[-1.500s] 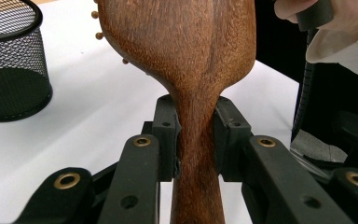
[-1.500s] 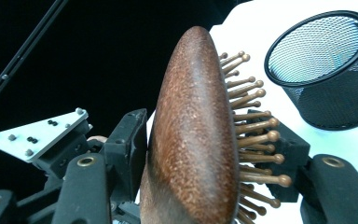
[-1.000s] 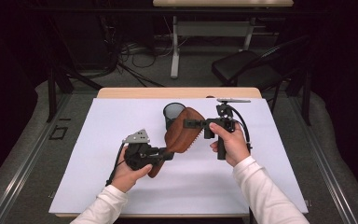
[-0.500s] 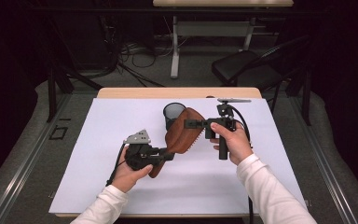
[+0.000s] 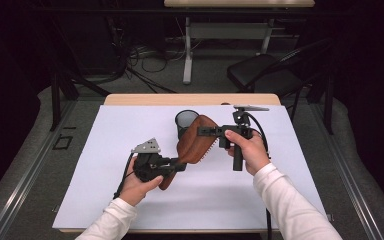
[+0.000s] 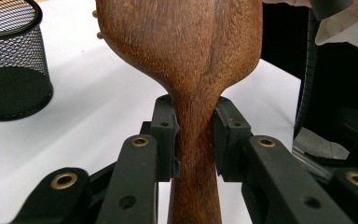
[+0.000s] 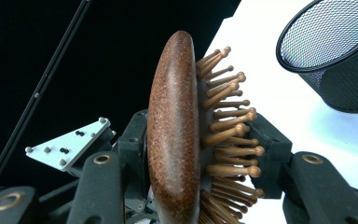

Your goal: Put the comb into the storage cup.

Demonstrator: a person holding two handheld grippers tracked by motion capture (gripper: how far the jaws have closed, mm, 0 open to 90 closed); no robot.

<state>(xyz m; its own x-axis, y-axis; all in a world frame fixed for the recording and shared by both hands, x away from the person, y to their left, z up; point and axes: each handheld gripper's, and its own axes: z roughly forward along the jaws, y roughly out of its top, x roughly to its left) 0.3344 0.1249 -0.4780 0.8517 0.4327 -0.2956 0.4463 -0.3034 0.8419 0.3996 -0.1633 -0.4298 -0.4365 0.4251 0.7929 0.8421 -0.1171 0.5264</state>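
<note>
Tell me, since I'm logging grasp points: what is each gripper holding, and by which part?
Both hold the wooden hairbrush. The left gripper clamps its handle at the neck; the right gripper, just closing, grips the head, between its back and the bristles.

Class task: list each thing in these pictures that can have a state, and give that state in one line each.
Wooden hairbrush: lifted off the table, held at both ends.
Left gripper: shut on the brush's handle.
Right gripper: jaws just closed on the brush's head, one on the back, one on the bristles.
Mesh cup: upright on the white sheet, looks empty.
</note>
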